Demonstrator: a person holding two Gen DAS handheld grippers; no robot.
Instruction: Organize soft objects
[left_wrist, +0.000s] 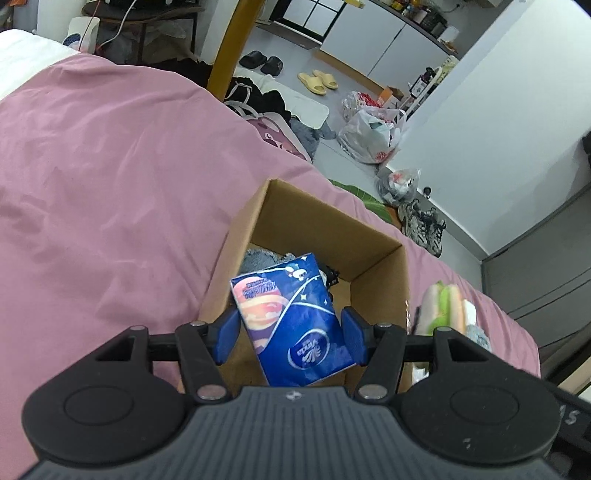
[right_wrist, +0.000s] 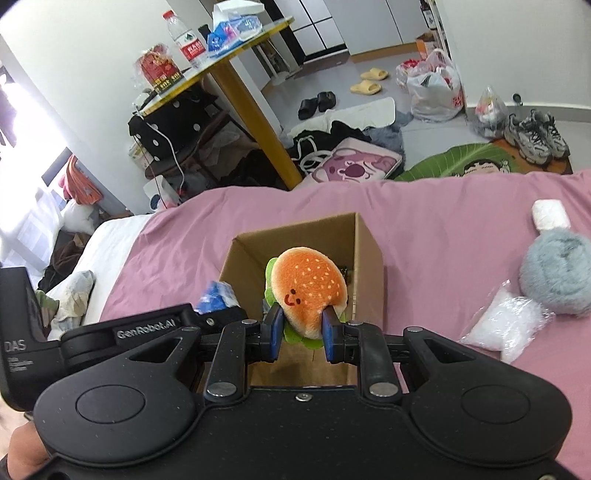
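Observation:
An open cardboard box (left_wrist: 332, 218) stands on the pink bed cover (left_wrist: 110, 184). My left gripper (left_wrist: 290, 332) is shut on a blue tissue pack (left_wrist: 291, 317), which hangs tilted over the box's near-left part. Grey cloth (left_wrist: 258, 260) and something dark lie inside the box. In the right wrist view my right gripper (right_wrist: 301, 332) is shut on an orange burger plush (right_wrist: 308, 284) with green felt lettuce, just above the near edge of the same box (right_wrist: 369, 251). The tissue pack (right_wrist: 216, 299) shows at the left beside it, and the burger plush (left_wrist: 445, 306) shows at the right in the left wrist view.
On the bed right of the box lie a grey fluffy plush (right_wrist: 557, 273), a clear bag of white stuffing (right_wrist: 506, 325) and a white soft pack (right_wrist: 550, 214). Beyond the bed edge the floor holds bags (right_wrist: 434, 92), shoes (right_wrist: 535, 136), slippers and a yellow-legged table (right_wrist: 255, 107).

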